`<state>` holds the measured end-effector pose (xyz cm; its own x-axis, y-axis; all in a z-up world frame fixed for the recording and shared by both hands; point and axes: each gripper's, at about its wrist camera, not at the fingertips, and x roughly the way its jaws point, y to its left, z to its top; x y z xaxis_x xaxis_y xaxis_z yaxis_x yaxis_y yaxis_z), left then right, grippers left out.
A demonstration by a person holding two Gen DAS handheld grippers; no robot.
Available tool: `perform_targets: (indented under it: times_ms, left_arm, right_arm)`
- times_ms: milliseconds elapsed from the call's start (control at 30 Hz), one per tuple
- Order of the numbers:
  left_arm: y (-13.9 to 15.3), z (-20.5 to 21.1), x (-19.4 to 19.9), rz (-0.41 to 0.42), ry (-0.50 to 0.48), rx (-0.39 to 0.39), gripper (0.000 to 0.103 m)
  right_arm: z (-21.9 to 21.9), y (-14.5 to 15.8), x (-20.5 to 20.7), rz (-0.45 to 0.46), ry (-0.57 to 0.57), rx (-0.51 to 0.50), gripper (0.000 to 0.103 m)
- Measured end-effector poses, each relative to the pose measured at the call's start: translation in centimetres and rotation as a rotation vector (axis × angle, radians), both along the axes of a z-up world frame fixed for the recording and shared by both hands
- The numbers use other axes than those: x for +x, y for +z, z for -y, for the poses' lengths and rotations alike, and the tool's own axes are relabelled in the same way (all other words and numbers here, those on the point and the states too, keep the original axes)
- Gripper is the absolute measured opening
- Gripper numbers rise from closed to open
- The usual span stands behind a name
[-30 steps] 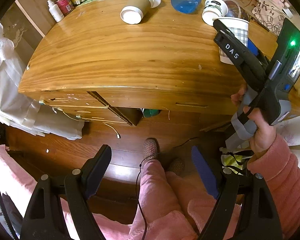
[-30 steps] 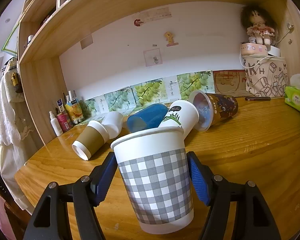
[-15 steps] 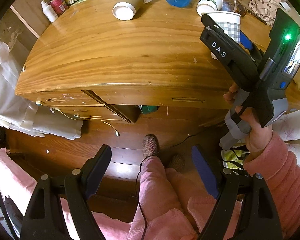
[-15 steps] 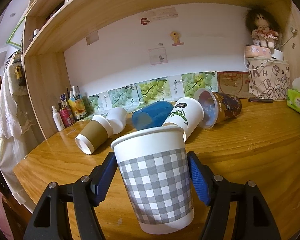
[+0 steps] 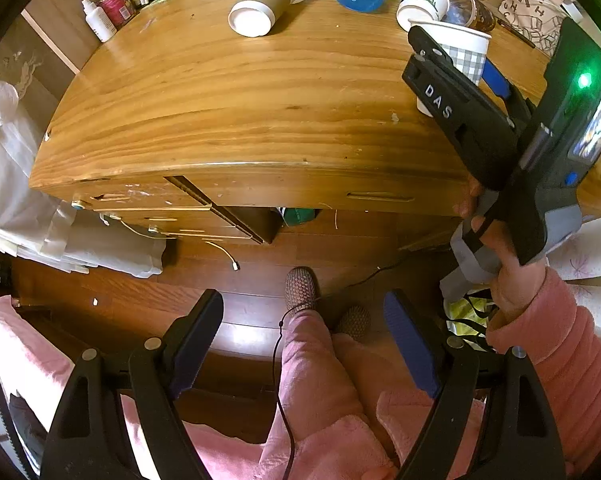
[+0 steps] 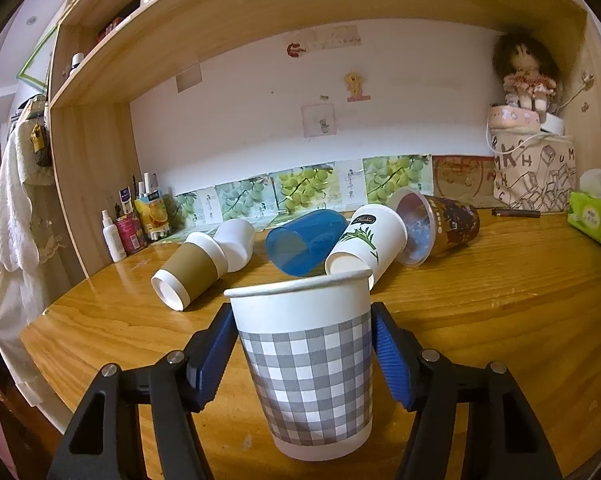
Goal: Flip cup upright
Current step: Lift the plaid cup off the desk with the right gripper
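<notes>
A grey-checked paper cup [image 6: 308, 364] stands upright on the wooden desk [image 6: 500, 308], mouth up. My right gripper [image 6: 304, 360] has a blue pad on each side of it; small gaps show between pads and cup wall, so the jaws stand open around it. The cup also shows in the left wrist view [image 5: 456, 56], behind the right gripper's body [image 5: 472, 128]. My left gripper [image 5: 304, 348] is open and empty, held low over the floor and the person's pink-clad legs, well in front of the desk.
Behind the checked cup lie a brown-sleeved cup [image 6: 188, 268], a white cup [image 6: 236, 242], a blue plastic cup [image 6: 304, 246], a white leaf-print cup [image 6: 368, 242] and a dark printed cup [image 6: 440, 228]. Bottles [image 6: 132, 228] stand back left; a tissue pack [image 6: 594, 216] at right.
The right gripper's pads have come slightly away from the checked cup, which now rests on the desk. The left wrist view has shifted a little; the left gripper stays open.
</notes>
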<state>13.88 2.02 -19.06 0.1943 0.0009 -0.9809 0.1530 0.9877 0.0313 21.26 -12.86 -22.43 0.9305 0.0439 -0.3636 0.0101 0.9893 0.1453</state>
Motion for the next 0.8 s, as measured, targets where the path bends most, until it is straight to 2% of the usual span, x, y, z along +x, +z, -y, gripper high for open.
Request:
perform_targets:
  times_ms: [167, 433, 800]
  left_arm:
    - [0.0, -0.2, -0.2, -0.001, -0.007, -0.003, 0.085]
    - [0.0, -0.2, -0.4, -0.002, -0.01, -0.006, 0.085]
    - [-0.3, -0.7, -0.7, -0.002, 0.008, 0.002, 0.085]
  right_arm:
    - [-0.7, -0.1, -1.0, 0.007, 0.003, -0.042, 0.066]
    - [-0.9, 0.1, -2.5, 0.0, 0.008, -0.049, 0.066]
    - [-0.8, 0.3, 0.2, 0.071, -0.02, -0.023, 0.066]
